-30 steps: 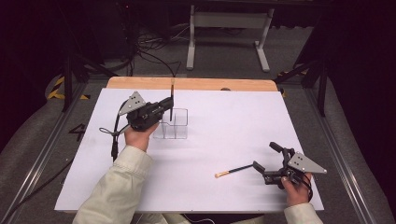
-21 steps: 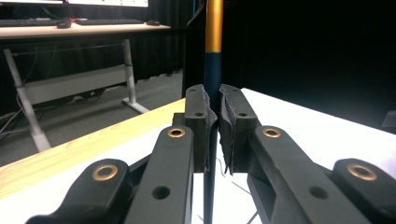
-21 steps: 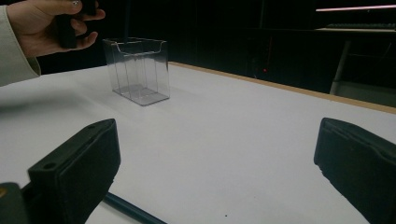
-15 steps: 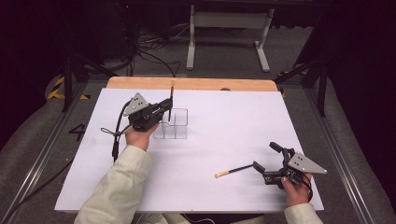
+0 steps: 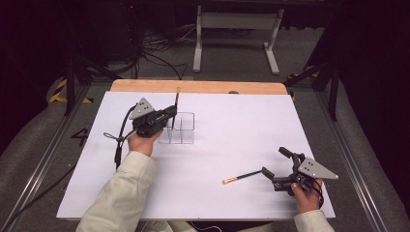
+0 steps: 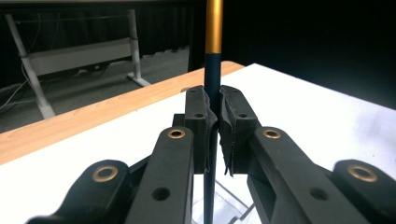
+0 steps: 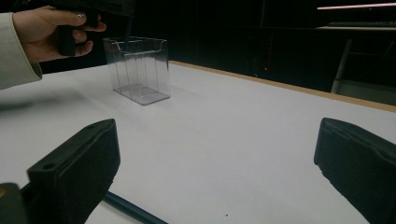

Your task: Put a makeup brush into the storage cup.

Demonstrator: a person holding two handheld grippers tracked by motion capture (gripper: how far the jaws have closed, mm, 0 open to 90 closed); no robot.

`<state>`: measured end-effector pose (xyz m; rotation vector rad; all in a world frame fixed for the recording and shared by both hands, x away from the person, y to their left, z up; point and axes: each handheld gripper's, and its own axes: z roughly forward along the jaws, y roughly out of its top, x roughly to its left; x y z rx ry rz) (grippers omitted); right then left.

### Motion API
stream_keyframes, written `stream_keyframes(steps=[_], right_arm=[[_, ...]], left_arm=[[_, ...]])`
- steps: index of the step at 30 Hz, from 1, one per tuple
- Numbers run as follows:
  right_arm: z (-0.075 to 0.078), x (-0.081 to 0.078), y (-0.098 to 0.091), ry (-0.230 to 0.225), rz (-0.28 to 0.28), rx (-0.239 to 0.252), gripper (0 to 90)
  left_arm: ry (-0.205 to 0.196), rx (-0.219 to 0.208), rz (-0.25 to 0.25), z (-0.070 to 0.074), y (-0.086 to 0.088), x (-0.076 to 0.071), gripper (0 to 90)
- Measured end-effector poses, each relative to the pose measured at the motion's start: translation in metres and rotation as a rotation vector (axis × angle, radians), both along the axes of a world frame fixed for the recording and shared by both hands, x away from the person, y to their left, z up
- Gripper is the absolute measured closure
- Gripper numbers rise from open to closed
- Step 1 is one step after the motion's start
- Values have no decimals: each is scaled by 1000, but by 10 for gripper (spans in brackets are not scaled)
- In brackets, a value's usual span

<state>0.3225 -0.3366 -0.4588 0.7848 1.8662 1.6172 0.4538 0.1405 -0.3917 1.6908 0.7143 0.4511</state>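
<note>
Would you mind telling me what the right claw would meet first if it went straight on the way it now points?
Probably the pencil lying just ahead of the open right claw; depth is uncertain.

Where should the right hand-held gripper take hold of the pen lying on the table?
Probably mid-shaft on the dark part of the pen, coming straight down with the open right hand-held gripper. It lies flat on the table, so the jaws should straddle it crosswise.

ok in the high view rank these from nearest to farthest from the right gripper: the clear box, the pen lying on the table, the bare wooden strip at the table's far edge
1. The pen lying on the table, just left of the right gripper, its dark end by the open jaws.
2. The clear box, across the white sheet at upper left, by the left gripper.
3. The wooden strip, along the table's far edge.
</note>
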Motion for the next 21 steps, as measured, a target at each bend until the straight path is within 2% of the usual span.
stream_keyframes(steps=[10, 13, 19, 20, 21], right_arm=[[0, 0, 0, 6, 2, 0, 9], [0, 0, 0, 6, 3, 0, 9], [0, 0, 0, 6, 3, 2, 8], [0, 0, 0, 6, 2, 2, 8], [0, 0, 0, 6, 3, 3, 9]], left_arm=[[54, 21, 9, -2, 1, 0, 823], [81, 31, 10, -4, 2, 1, 822], [79, 34, 2, -5, 2, 1, 811], [75, 32, -3, -5, 2, 2, 760], [75, 32, -3, -5, 2, 2, 617]])
